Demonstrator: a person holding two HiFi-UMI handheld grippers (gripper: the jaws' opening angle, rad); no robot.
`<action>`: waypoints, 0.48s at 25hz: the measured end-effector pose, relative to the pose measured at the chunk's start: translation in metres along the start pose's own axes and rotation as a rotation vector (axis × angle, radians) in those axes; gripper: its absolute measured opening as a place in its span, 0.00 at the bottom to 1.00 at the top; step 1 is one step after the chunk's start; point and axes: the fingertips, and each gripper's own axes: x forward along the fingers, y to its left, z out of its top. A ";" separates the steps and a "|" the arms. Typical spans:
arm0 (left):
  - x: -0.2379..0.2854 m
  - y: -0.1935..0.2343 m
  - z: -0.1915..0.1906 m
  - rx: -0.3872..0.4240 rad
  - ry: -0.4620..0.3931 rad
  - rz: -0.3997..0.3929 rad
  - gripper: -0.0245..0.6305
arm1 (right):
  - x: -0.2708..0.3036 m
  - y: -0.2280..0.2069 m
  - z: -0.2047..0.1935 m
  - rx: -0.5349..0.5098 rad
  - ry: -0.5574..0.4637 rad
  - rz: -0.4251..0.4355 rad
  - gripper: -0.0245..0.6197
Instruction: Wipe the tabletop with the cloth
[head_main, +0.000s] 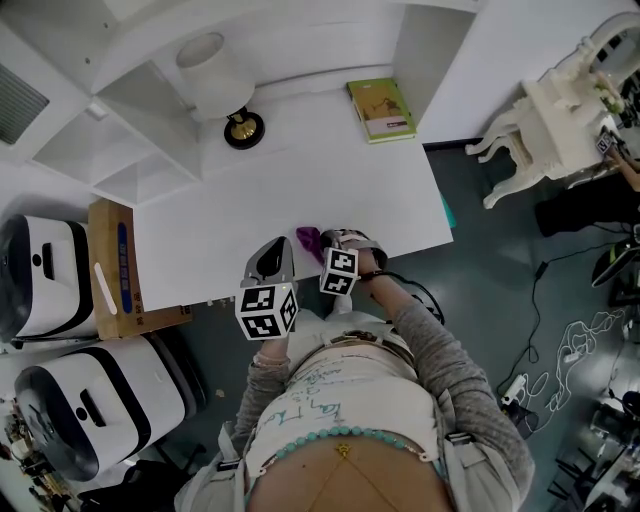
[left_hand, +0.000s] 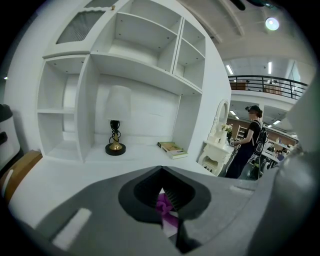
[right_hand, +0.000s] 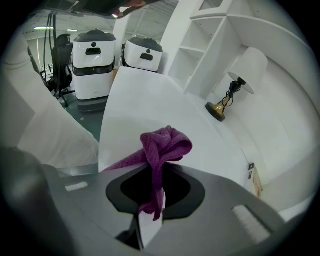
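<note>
Grey jaws of the right gripper (right_hand: 152, 167) are squeezed tight on a soft purple cloth (right_hand: 165, 142). It sticks up past the tips in a scrunched ball, and one thin strip of it stretches off to the side. The left gripper (left_hand: 161, 172) has its jaws pressed together too. A little bit of purple shows between them, so I think both pinch the same cloth.

It is near the front edge of the flat white tabletop (head_main: 300, 180), right by the person. I cannot tell if it touches the top. Farther back stand a small lamp (head_main: 243, 128) with a white shade and a black and gold foot, and a green book (head_main: 381, 109).

If the two grippers pull apart, the cloth could slip out of one. Balled up like this, it would wipe only a thin stripe. A long push could bump the lamp.
</note>
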 end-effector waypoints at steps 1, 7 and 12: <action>0.001 -0.003 0.000 0.002 0.001 -0.004 0.04 | -0.001 -0.001 -0.002 0.004 0.000 -0.001 0.15; 0.011 -0.020 0.002 0.016 0.007 -0.035 0.04 | -0.005 -0.007 -0.019 0.031 0.012 -0.011 0.15; 0.019 -0.031 0.003 0.030 0.015 -0.058 0.04 | -0.009 -0.013 -0.035 0.072 0.020 -0.018 0.15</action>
